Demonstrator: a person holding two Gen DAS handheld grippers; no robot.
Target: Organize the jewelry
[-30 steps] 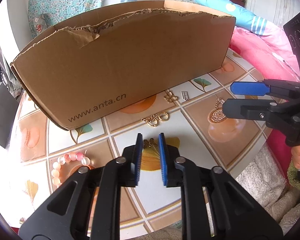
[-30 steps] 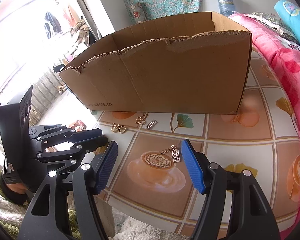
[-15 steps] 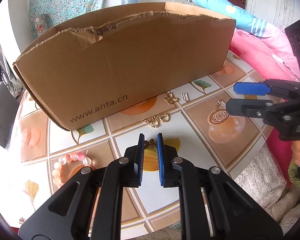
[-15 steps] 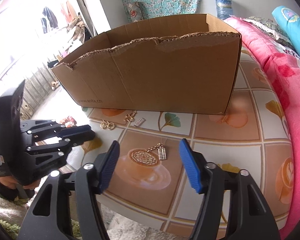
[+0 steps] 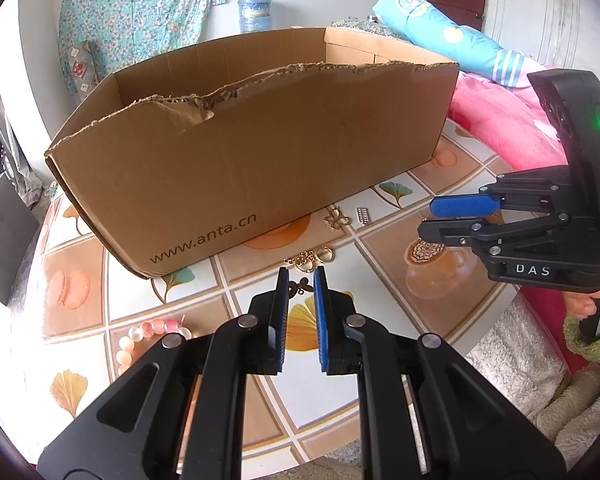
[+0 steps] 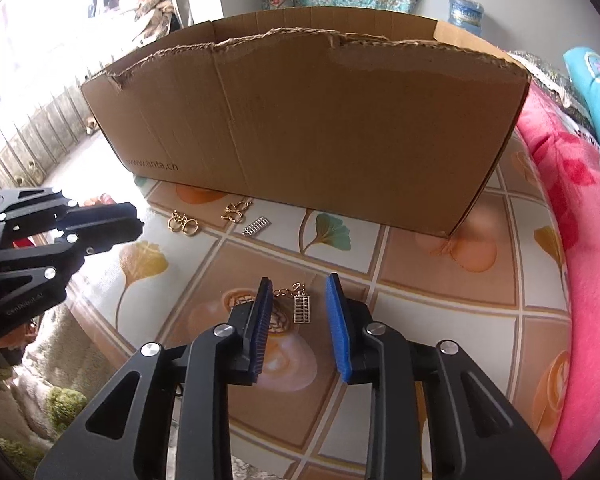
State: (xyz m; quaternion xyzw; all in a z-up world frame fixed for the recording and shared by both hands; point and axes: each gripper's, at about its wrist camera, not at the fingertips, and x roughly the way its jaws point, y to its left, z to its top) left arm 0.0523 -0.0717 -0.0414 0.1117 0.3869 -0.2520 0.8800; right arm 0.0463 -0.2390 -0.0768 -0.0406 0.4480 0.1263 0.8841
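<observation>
Jewelry lies scattered on the patterned tablecloth (image 6: 440, 292) in front of a cardboard box (image 5: 260, 168). Nearest, in the right wrist view, the right gripper (image 6: 300, 308) points down over a gold abacus charm on a chain (image 6: 302, 306); its jaws are closing, the charm sits between the blue pads, and they do not press it yet. In the left wrist view, the left gripper (image 5: 301, 298) has its pads a narrow gap apart, nearly clenched, with a small dark flower charm (image 5: 302, 288) on the cloth just past the tips, not gripped. At 8 o'clock from it lies a pink bead bracelet (image 5: 148, 336). Farther, at 12 o'clock, are gold earrings (image 5: 312, 258), then a gold knot pendant (image 5: 336, 218) and a silver abacus charm (image 5: 363, 216) beside the box. A pink blanket (image 6: 572, 240) lies at 3 o'clock.
</observation>
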